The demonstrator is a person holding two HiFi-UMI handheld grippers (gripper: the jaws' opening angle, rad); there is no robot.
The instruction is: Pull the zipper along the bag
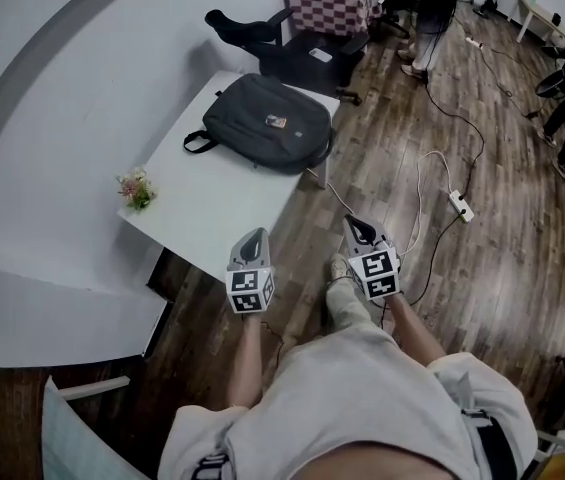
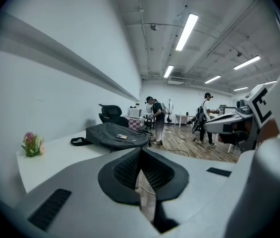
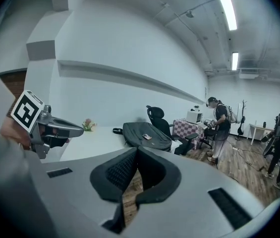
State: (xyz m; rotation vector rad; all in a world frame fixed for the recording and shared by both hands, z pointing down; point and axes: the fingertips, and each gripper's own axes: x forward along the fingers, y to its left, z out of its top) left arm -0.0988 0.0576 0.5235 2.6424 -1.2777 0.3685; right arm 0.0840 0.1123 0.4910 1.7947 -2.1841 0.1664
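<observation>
A dark grey bag (image 1: 267, 123) lies flat on the far end of the white table (image 1: 212, 208), with a small tag on top and a strap loop at its left. Its zipper is too small to make out. My left gripper (image 1: 253, 238) hangs over the table's near edge, far short of the bag. My right gripper (image 1: 360, 228) hovers over the wooden floor beside the table. Both are shut with nothing between the pads. The left gripper view shows the bag (image 2: 112, 134) beyond the closed left gripper (image 2: 140, 152). In the right gripper view the bag (image 3: 144, 135) lies ahead of the right gripper (image 3: 136, 151).
A small potted flower (image 1: 137, 188) stands at the table's left edge. A black office chair (image 1: 262, 33) and a checkered-cloth table (image 1: 327, 8) sit behind the bag. A power strip (image 1: 460, 205) with cables lies on the floor at right. People stand at the back.
</observation>
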